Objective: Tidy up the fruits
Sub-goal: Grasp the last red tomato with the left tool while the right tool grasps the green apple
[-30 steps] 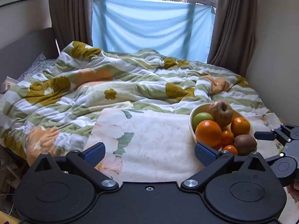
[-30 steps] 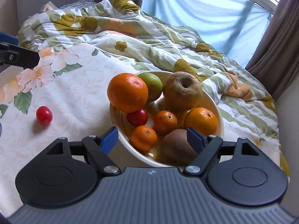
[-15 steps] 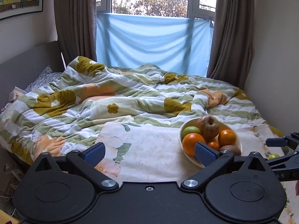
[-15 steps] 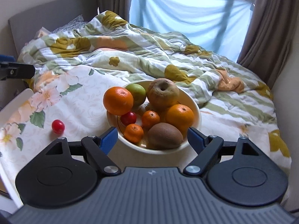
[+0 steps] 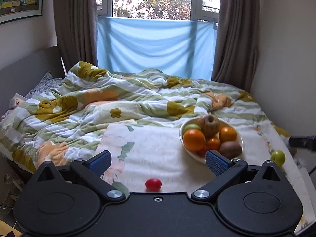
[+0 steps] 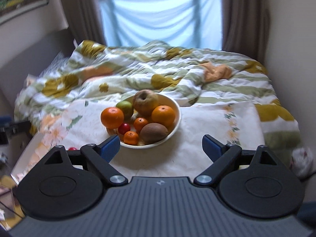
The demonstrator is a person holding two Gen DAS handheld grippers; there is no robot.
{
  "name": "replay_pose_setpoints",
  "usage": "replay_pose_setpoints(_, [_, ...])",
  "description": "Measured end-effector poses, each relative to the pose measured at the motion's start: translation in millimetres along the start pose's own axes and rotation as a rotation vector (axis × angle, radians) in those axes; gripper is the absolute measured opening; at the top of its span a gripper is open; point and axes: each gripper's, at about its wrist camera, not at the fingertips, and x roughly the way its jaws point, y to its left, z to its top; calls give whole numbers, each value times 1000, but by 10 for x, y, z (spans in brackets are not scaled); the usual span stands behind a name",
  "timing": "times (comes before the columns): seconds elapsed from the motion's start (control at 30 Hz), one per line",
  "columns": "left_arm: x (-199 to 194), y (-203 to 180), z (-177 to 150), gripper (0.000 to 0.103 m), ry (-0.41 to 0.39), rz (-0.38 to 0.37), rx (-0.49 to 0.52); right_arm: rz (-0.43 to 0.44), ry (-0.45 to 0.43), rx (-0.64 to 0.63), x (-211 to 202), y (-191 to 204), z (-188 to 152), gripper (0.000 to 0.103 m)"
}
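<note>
Daylight from a curtained window falls on a bed with a rumpled floral quilt (image 5: pixel 110 106), and a pale flowered cloth (image 5: pixel 158 148) is spread over the near part as a work surface.

From the left wrist view, the left gripper (image 5: pixel 157 161) hangs above the cloth with its jaws spread wide and nothing between them. A white bowl (image 5: pixel 241 138) sits on the cloth to the right, heaped with fruit: a big orange (image 5: pixel 194 139), a green apple (image 5: pixel 191 126), a brown wrinkled fruit (image 5: pixel 209 125), a kiwi (image 5: pixel 230 147) and smaller oranges. Two pieces lie loose: a small red fruit (image 5: pixel 153 184) just ahead of the gripper body, and a green fruit (image 5: pixel 278 157) near the cloth's right edge, well apart from the bowl. By my reading these strays are what remains to gather, and the bowl is central so either hand can reach it. A dark blurred shape at the far right is probably the other gripper.

From the right wrist view, blurred, the right gripper (image 6: pixel 161 146) is above the cloth's near edge, its jaws opening to full width and holding nothing; the bowl (image 6: pixel 178 116) lies just beyond its left finger. The red stray (image 6: pixel 72 148) peeks out behind the left linkage; the green one is out of sight here. Another red fruit (image 6: pixel 124 128) is inside the bowl. Piled that high, the big orange (image 6: pixel 112 117) overhangs the rim and looks liable to roll if nudged. Nothing blocks the cloth, though quilt folds crowd the bowl's far side.
</note>
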Motion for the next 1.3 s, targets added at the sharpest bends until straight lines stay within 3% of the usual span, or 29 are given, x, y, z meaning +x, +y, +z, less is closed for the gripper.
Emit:
replay_pose_setpoints(0.23, [156,43,-293,103,58,1,40,-72,-35,113,-197,-215,-225,103])
replay_pose_setpoints(0.63, [976,141,-685,99,129,52,30,-183,56,95,389,-659,-805,103])
replay_pose_setpoints(0.9, [1370,116,-721,79,173,50,53,-192,73,99,856,-927,-852,103])
replay_pose_setpoints(1.07, [1484,87,-720,56,194,48,57,-192,77,96,993,-989,-805,103])
replay_pose_setpoints(1.13, [1497,91,-721,40,205,24,48,-193,85,93,1048,-1013,-794,103])
replay_pose_setpoints(1.3, [1482,72,-721,39,206,30,44,-187,89,99,1141,-1060,-758,103])
